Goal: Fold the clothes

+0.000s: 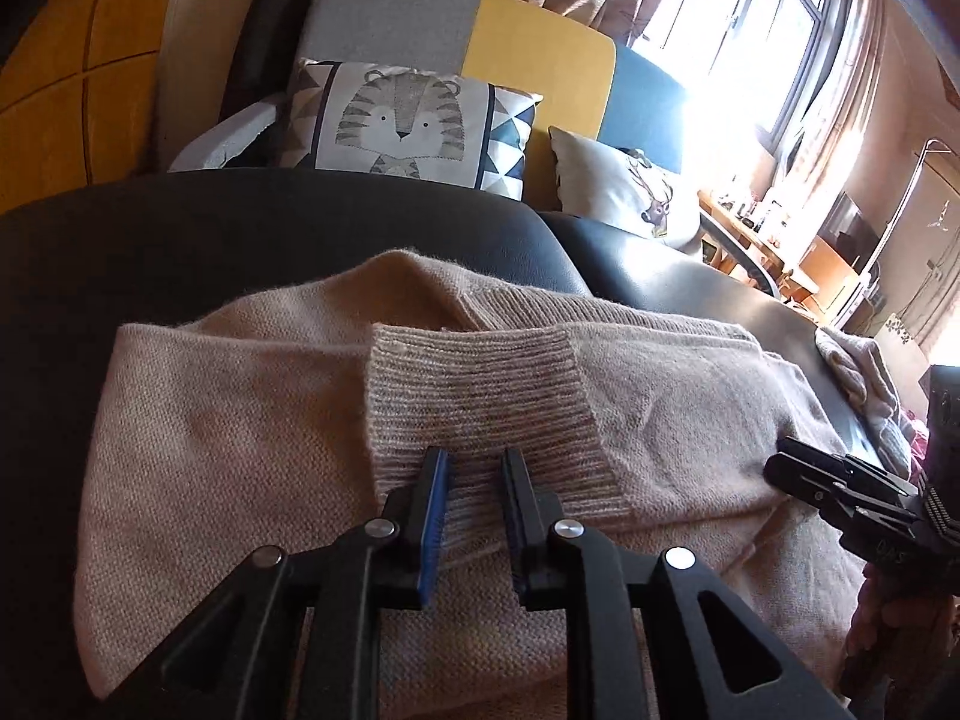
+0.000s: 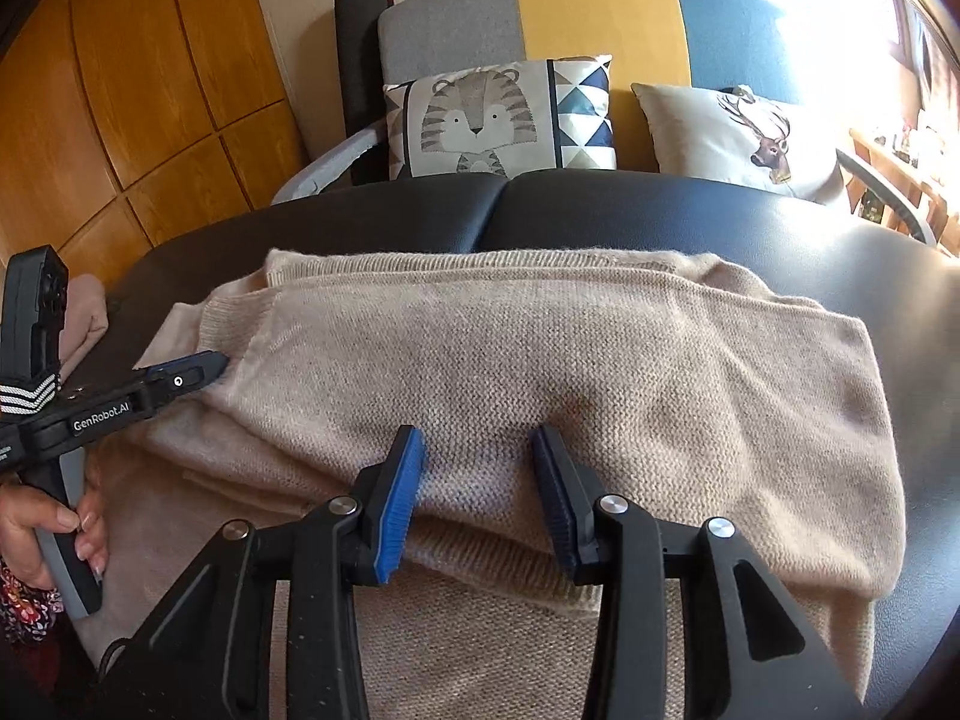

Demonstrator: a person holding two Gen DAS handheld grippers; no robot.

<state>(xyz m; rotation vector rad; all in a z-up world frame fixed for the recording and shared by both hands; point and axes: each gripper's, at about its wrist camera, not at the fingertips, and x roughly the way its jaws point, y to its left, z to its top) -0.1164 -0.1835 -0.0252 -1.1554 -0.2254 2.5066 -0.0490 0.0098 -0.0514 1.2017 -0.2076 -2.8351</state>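
Observation:
A beige knitted sweater [image 1: 240, 420] lies folded on a black leather surface [image 1: 180, 228]. One sleeve is laid across it, ending in a ribbed cuff [image 1: 474, 378]. My left gripper [image 1: 474, 456] is open with a narrow gap, its fingertips resting on the near edge of that cuff. In the right wrist view the sweater [image 2: 600, 360] fills the middle. My right gripper [image 2: 477, 435] stands wide open just above its near folded edge, nothing between the fingers. The left gripper [image 2: 219, 360] touches the sweater's left side, held by a hand [image 2: 36, 528]. The right gripper [image 1: 774, 462] shows at the sweater's right edge.
A tiger cushion [image 2: 498, 114] and a deer cushion [image 2: 738, 138] lean on a grey, yellow and blue sofa back behind the surface. Other garments lie at the far right [image 1: 858, 372] and a pink one at the left [image 2: 87, 312]. A wooden cabinet [image 2: 120, 90] stands left.

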